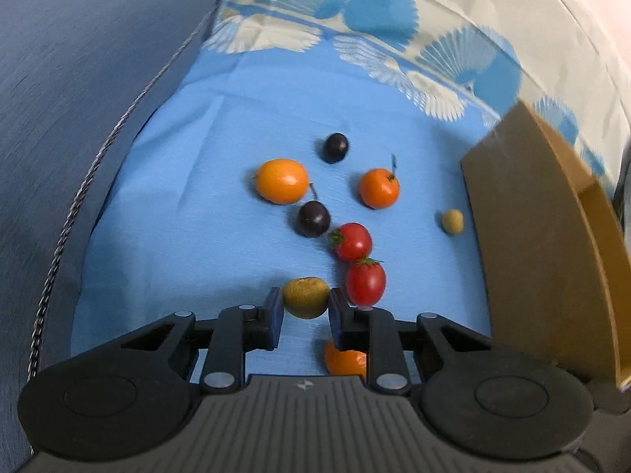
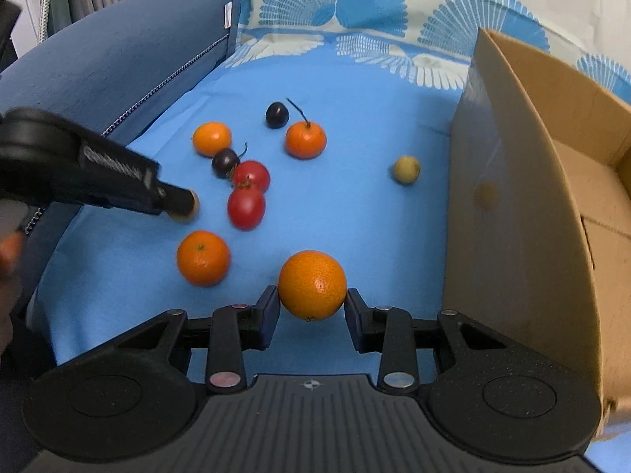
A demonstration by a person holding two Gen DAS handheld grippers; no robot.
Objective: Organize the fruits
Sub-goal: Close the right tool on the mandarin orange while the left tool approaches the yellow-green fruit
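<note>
Left gripper (image 1: 305, 307): I have it clamped on a greenish-yellow fruit (image 1: 306, 297), pads pressing both sides; its long axis runs across the jaws.
Right gripper (image 2: 312, 302): I'm holding a large orange (image 2: 312, 284), round, its navel end facing down and toward the camera.
Loose fruit: two red tomatoes (image 2: 246, 208) touching, stem ends pointing up-left in the left view, on the blue cloth (image 2: 355, 213).
Cardboard box (image 2: 512, 213): stands at the right, open.

Blue sheet (image 2: 355, 90) covers the surface. Loose on it: oranges (image 2: 203, 258), tomatoes (image 2: 246, 207), dark plums (image 2: 277, 115), a yellow-green fruit (image 2: 406, 169). Cardboard box (image 2: 512, 216) at right.
</note>
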